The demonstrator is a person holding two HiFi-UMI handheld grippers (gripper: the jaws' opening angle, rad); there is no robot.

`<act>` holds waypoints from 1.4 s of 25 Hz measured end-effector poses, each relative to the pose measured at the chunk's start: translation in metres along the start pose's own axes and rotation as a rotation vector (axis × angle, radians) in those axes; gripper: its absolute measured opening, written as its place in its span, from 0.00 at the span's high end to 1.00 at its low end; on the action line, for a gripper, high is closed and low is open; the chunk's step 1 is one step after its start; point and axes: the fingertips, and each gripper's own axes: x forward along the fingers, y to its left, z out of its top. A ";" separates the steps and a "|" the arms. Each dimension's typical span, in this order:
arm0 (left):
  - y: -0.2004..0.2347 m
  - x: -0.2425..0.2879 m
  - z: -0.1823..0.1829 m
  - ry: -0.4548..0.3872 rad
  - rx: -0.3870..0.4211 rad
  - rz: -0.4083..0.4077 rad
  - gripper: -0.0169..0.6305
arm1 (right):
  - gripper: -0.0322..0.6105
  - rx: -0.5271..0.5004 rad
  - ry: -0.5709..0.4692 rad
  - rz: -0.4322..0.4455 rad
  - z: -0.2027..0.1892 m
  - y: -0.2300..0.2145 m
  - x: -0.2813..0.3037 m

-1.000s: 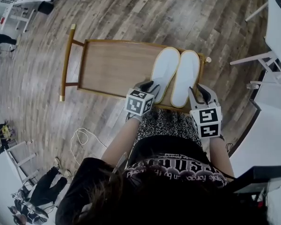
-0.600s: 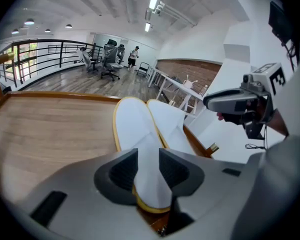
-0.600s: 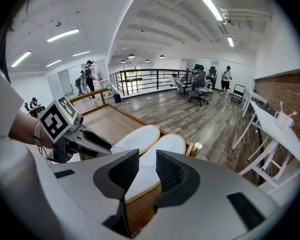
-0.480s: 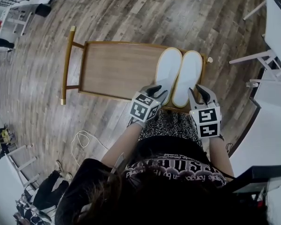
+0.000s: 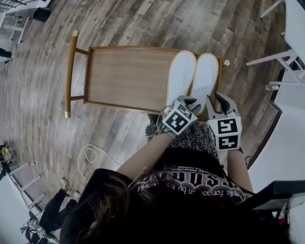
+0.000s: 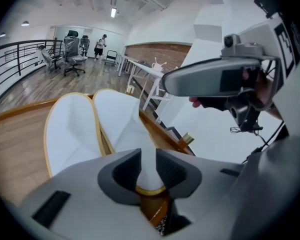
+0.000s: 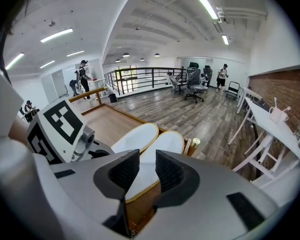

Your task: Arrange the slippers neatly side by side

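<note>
Two white slippers with gold trim lie side by side at the right end of a wooden bench (image 5: 127,80): the left slipper (image 5: 181,75) and the right slipper (image 5: 204,78). My left gripper (image 5: 189,101) reaches across to their near ends. In the left gripper view its jaws are closing on the heel of the right slipper (image 6: 117,116), and the pads touch it on both sides of the left gripper (image 6: 148,159). The left slipper (image 6: 72,129) lies beside it. My right gripper (image 5: 221,99) hovers open at the bench's near right corner, with nothing between its fingers (image 7: 124,170).
The person's lap is right below the bench's near edge. White table legs (image 5: 274,60) stand on the wood floor to the right. A white cable (image 5: 91,154) lies on the floor at the left. People and office chairs are far off.
My left gripper has moved right, from the left slipper's heel to the right slipper's heel, close to the right gripper. The right gripper has stayed in place.
</note>
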 end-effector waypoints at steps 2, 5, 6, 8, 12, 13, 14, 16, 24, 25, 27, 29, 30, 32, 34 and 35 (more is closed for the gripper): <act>0.000 0.012 -0.003 0.042 -0.003 -0.007 0.84 | 0.79 0.003 -0.001 -0.012 -0.002 -0.004 -0.002; -0.002 0.020 -0.007 0.067 0.005 -0.012 0.84 | 0.79 0.006 0.000 -0.022 -0.006 -0.008 -0.004; -0.004 0.021 -0.007 0.071 0.015 -0.011 0.84 | 0.79 0.008 -0.001 -0.025 -0.006 -0.010 -0.004; -0.010 0.023 -0.005 0.083 0.035 -0.014 0.84 | 0.79 0.012 -0.004 -0.028 -0.004 -0.014 -0.006; -0.019 0.029 -0.004 0.099 0.040 -0.016 0.84 | 0.79 0.011 -0.010 -0.024 -0.001 -0.021 -0.004; -0.018 0.029 -0.004 0.098 0.038 -0.018 0.84 | 0.79 0.010 -0.012 -0.023 0.000 -0.020 -0.003; -0.018 0.027 -0.005 0.093 0.036 -0.021 0.84 | 0.79 0.009 -0.014 -0.024 0.000 -0.018 -0.002; -0.016 0.017 -0.004 0.058 0.023 -0.029 0.84 | 0.79 0.008 -0.020 -0.025 0.002 -0.013 -0.002; 0.045 -0.050 -0.016 -0.036 -0.125 0.143 0.84 | 0.79 0.011 -0.031 -0.027 0.004 -0.013 -0.002; 0.055 -0.052 -0.026 -0.011 -0.148 0.164 0.84 | 0.79 0.014 -0.030 -0.024 0.004 -0.012 -0.001; 0.067 -0.051 -0.041 0.041 -0.166 0.193 0.84 | 0.79 0.014 -0.031 -0.020 0.005 -0.011 -0.001; 0.069 -0.047 -0.047 0.069 -0.161 0.198 0.84 | 0.79 0.006 -0.032 -0.016 0.007 -0.009 0.000; 0.067 -0.044 -0.046 0.075 -0.157 0.191 0.86 | 0.79 0.000 -0.031 -0.013 0.008 -0.008 0.001; 0.061 -0.039 -0.044 0.085 -0.148 0.173 0.87 | 0.79 -0.008 -0.029 -0.010 0.010 -0.006 0.001; 0.058 -0.035 -0.042 0.084 -0.147 0.164 0.87 | 0.79 -0.005 -0.026 -0.010 0.010 -0.005 0.002; 0.058 -0.035 -0.042 0.079 -0.150 0.162 0.87 | 0.79 -0.004 -0.025 -0.012 0.010 -0.006 0.002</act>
